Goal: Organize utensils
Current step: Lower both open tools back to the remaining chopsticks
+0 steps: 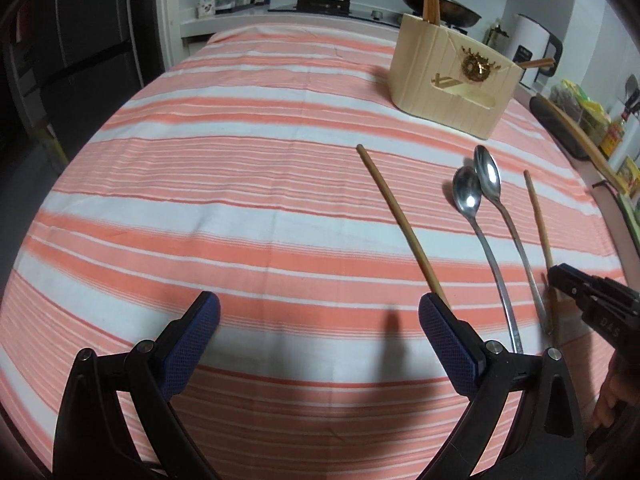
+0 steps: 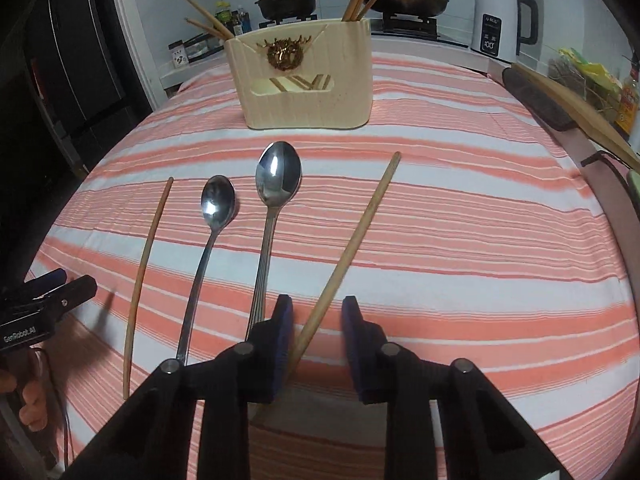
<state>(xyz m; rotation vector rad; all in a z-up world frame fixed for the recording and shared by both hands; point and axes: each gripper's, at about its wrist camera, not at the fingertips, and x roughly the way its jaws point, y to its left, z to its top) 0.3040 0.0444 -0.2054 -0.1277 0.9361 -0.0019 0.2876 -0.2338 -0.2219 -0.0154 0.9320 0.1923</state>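
Observation:
On the striped cloth lie two wooden chopsticks and two steel spoons. In the right wrist view they run left to right: thin chopstick (image 2: 146,264), small spoon (image 2: 208,240), large spoon (image 2: 272,216), thick chopstick (image 2: 352,240). My right gripper (image 2: 316,336) is open, its jaws on either side of the thick chopstick's near end, not closed on it. My left gripper (image 1: 320,340) is open and empty, left of the utensils; its right finger (image 1: 448,344) is beside the chopstick (image 1: 400,220). A cream utensil holder (image 2: 308,80) with chopsticks in its ends stands beyond.
The table's right edge borders a wooden board (image 2: 568,96) and jars. A white kettle (image 2: 500,20), pots on a stove (image 2: 288,0) and spice bottles sit behind. A dark fridge (image 1: 80,60) stands to the left.

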